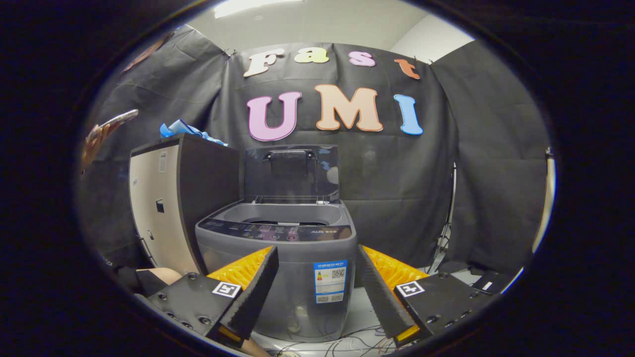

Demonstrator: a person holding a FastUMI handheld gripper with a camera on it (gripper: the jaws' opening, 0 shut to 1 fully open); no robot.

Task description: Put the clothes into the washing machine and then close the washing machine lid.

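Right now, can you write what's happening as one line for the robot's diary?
gripper: open, holding nothing | washing machine: just ahead | lid: up | blue clothes: on cabinet beside machine | step: fetch clothes

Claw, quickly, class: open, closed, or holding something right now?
Claw: open, holding nothing; the washing machine stands beyond its fingers.

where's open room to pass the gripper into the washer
The tub mouth is free, between the control panel and the raised lid. The cabinet crowds the washer's side. The hand-held gripper is open.
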